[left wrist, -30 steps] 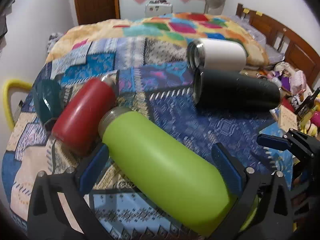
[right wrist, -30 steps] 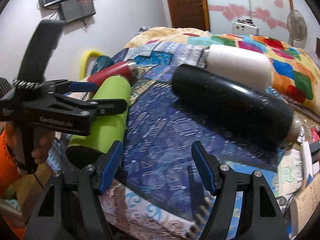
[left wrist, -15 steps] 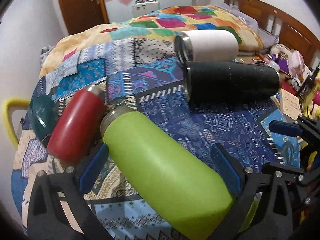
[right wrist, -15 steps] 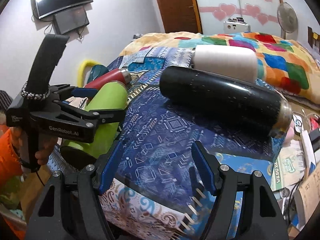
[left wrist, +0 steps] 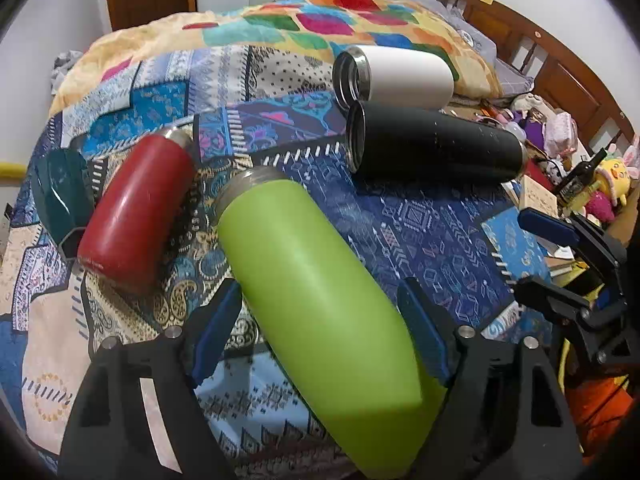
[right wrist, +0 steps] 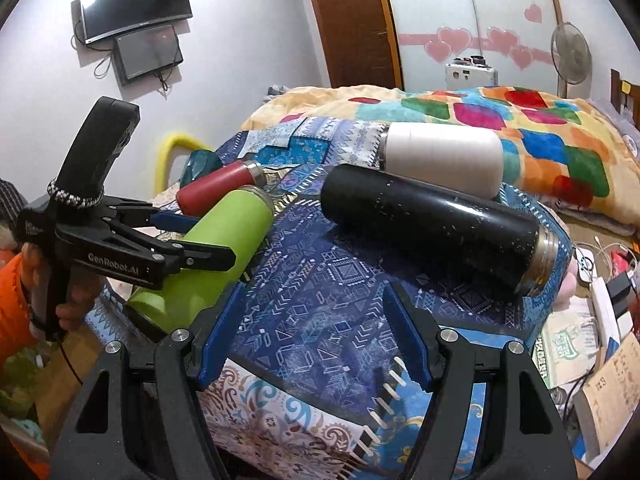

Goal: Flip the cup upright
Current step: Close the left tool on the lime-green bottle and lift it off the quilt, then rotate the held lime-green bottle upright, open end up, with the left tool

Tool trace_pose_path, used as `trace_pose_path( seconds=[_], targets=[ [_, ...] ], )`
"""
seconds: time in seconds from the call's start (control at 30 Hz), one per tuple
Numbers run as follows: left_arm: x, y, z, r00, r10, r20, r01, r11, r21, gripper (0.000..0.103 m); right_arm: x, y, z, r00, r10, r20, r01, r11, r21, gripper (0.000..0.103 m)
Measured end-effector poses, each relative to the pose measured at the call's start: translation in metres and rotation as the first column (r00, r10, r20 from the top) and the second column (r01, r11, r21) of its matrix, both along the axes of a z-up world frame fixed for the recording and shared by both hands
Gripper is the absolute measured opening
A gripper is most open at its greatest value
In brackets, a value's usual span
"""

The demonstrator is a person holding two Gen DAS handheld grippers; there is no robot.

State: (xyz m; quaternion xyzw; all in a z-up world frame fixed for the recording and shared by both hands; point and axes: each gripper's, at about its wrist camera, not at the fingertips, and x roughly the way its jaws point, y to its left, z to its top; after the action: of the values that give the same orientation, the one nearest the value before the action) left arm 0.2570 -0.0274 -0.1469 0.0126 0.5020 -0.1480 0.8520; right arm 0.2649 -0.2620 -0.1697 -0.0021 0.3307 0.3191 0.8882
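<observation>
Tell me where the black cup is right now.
The black cup lies on its side on the bed, right of centre in the left wrist view, against the white cup behind it and beyond the green cup.

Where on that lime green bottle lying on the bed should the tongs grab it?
Probably around the wide lower body of the green bottle, coming in from its base end, as the open left tongs already straddle it. It lies on its side, steel neck pointing away, and the smooth straight wall gives the pads flat contact.

Even, bright indoor light, soft shadows under the green bottle (left wrist: 320, 300), faint sheen on the black bottle (right wrist: 432, 224), sharp focus, strong fisheye bending, dark vignetted corners.
</observation>
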Motion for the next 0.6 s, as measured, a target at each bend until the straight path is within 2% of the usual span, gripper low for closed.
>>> trace_pose_path(
  seconds=[0.27,0.43,0.53,0.6],
  targets=[
    [0.010,-0.026,-0.005,0.999,-0.047,0.004,0.046,0.991,0.128,0.083,0.001,0.001,-0.001,1.000,-0.006,0.004,0.006,1.000,-0.002,0.068],
    [0.035,-0.025,-0.024,0.994,-0.037,-0.107,0.048,0.994,0.103,0.086,-0.001,-0.003,0.002,1.000,-0.012,0.009,0.012,1.000,-0.001,0.068],
    [0.044,-0.023,-0.029,0.989,-0.028,-0.146,0.039,0.996,0.077,0.082,-0.003,-0.006,0.005,0.999,-0.025,0.023,0.025,1.000,0.003,0.068],
    [0.044,-0.020,-0.027,0.989,-0.015,-0.145,0.026,0.997,0.073,0.075,-0.003,-0.008,0.007,0.999,-0.029,0.026,0.029,1.000,0.009,0.068]
  ],
)
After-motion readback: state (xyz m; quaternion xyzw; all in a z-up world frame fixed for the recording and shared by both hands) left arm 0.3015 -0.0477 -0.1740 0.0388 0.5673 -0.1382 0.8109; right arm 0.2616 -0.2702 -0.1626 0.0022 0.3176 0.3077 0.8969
